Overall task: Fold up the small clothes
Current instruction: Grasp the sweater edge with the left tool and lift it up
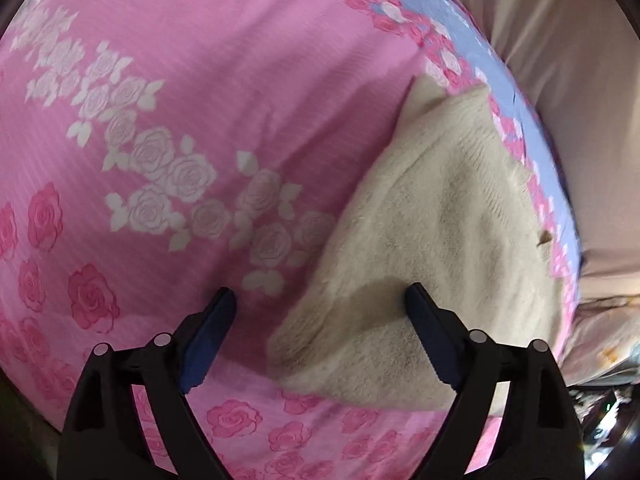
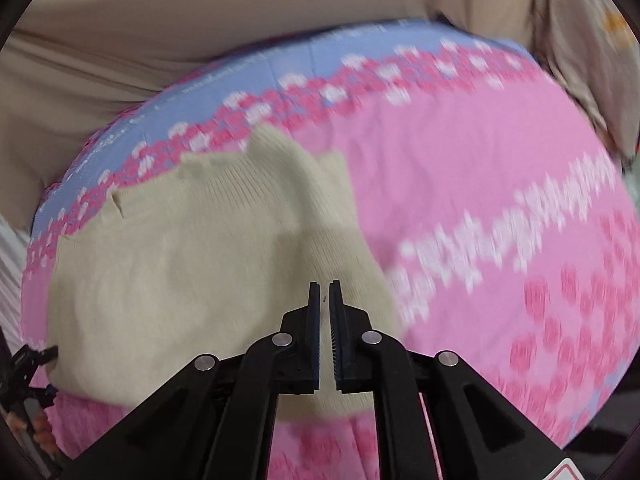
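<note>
A small cream knitted garment (image 1: pixel 436 240) lies on a pink rose-print sheet (image 1: pixel 208 80), near its blue border. In the left wrist view my left gripper (image 1: pixel 320 300) is open, with the garment's near corner between its fingers. In the right wrist view the garment (image 2: pixel 192 240) lies mostly flat with a raised fold running toward my right gripper (image 2: pixel 324 286). The right jaws stand almost together, with a narrow slit between them and nothing visibly clamped. The right view is blurred by motion.
The sheet's blue border (image 2: pixel 280 68) runs along the far edge, with beige fabric (image 2: pixel 160 12) beyond it. More beige fabric (image 1: pixel 560 60) shows at the right of the left wrist view. The left gripper (image 2: pixel 32 368) shows at the right wrist view's left edge.
</note>
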Demonstrator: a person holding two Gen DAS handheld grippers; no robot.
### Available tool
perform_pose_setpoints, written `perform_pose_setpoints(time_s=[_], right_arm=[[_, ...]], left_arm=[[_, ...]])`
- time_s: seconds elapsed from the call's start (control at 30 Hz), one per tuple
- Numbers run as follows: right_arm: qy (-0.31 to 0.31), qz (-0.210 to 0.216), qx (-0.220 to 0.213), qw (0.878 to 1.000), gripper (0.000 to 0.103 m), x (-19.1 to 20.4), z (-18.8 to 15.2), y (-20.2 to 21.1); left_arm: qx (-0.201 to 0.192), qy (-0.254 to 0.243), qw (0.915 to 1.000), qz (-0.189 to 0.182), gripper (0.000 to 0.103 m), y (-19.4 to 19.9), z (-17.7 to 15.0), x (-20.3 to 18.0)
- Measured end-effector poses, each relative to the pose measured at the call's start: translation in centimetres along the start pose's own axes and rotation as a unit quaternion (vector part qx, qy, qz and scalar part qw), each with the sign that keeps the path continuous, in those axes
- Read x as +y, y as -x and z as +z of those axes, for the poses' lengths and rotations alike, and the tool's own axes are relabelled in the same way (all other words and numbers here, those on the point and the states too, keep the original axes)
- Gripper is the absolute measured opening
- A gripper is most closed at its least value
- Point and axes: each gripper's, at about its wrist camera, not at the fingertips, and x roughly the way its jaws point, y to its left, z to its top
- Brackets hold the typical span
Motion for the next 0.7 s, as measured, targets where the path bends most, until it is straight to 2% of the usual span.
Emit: perform_pose_setpoints(time_s=[0.03,0.1,0.13,0.17,0.27,0.4,0.5,0.6,0.63,0.7], right_arm=[[-0.006,-0.001,0.008,1.0,0.011,-0.4,-0.9,0.1],[-0.005,-0.005,0.021,1.0,0.02,-0.9,-2.9,0.1],[-0.002,-0.006,0.027,1.0,0.023,-0.7,-3.7,0.1],[0.001,-0.003,0.028,1.0,0.026,-0.6,-4.4,0.2],[0.009,0.002,0.031,0.999,0.03,-0.2,-5.9,0.6],[-0.001,0.012,0.027,1.0,0.036,-0.6,-6.7,1.1],[-0.008,0.013,0.018,1.0,0.037,-1.3,-6.8,1.7],[-0.019,0.014,0.012,1.0,0.037,-2.3,-6.6,2.1],[-0.03,0.016,0.007,0.999,0.037,-3.1,-6.6,2.3],[-0.039,0.017,0.003,0.999,0.037,-3.8,-6.6,2.5]], left_arm=[[-0.002,-0.008,1.0,0.004,0.076,-0.1,0.1,-0.4],[0.001,-0.023,0.9997,0.001,0.055,-0.2,0.4,-1.1],[0.009,-0.022,0.9994,-0.025,0.035,-0.3,0.6,-1.3],[0.015,-0.012,0.9991,-0.038,0.03,-0.4,0.8,-1.5],[0.009,-0.012,0.9994,-0.031,0.012,0.5,1.2,-2.5],[-0.039,-0.082,0.995,-0.043,0.008,3.8,0.6,-6.8],[-0.06,-0.14,0.9841,-0.092,0.006,6.9,-0.2,-11.5],[-0.064,-0.203,0.9681,-0.132,0.006,9.0,-1.8,-16.8],[-0.062,-0.232,0.9599,-0.145,0.006,9.6,-2.9,-19.0],[-0.052,-0.269,0.9487,-0.158,0.006,9.8,-4.3,-21.7]])
